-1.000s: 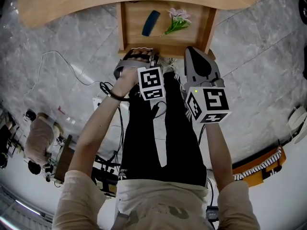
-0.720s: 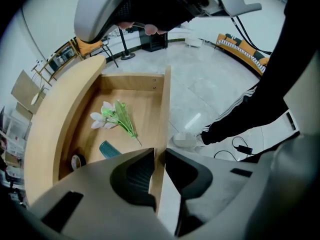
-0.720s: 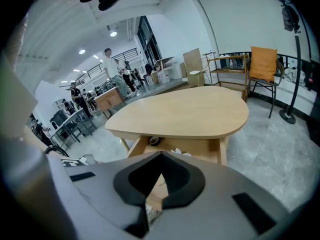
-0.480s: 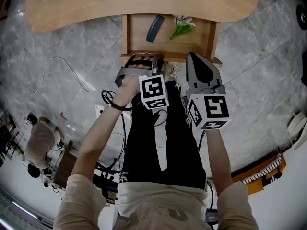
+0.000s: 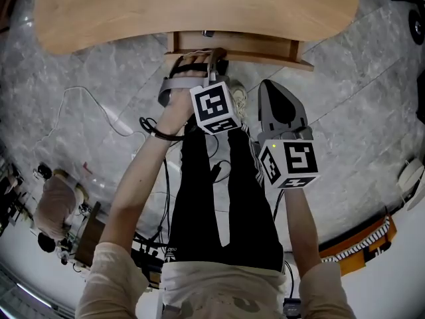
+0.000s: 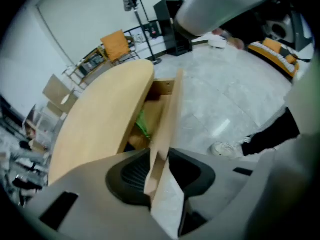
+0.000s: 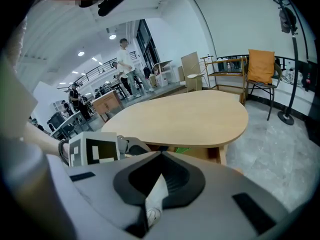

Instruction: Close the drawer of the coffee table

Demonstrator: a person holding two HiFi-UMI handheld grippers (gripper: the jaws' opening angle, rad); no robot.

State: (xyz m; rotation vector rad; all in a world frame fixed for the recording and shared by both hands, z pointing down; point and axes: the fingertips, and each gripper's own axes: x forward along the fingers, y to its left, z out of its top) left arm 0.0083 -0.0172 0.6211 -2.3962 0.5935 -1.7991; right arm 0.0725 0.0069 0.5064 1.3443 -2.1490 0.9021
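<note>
The coffee table point(image 5: 199, 5) has a pale wooden oval top. Its drawer point(image 5: 239, 45) shows only a narrow strip below the table's near edge. My left gripper point(image 5: 216, 55) is at the left end of the drawer front. In the left gripper view the thin front panel point(image 6: 167, 114) runs between the pads of that gripper point(image 6: 159, 171), whose jaws have just been opening slightly. Something green point(image 6: 142, 124) shows inside. My right gripper point(image 5: 269, 85) hangs shut over the floor, short of the drawer, holding nothing point(image 7: 160, 181).
The person's legs and a shoe point(image 5: 236, 98) are below the grippers on the grey marble floor. Cables point(image 5: 86, 85) trail at the left, near a seated person point(image 5: 56, 198). An orange object point(image 5: 358, 234) lies at the lower right. A chair with an orange cushion point(image 7: 260, 66) stands beyond the table.
The drawer has slid from wide open to almost fully under the table top, hiding the blue object and the flower. My left gripper moved toward the table with it. The right gripper barely moved.
</note>
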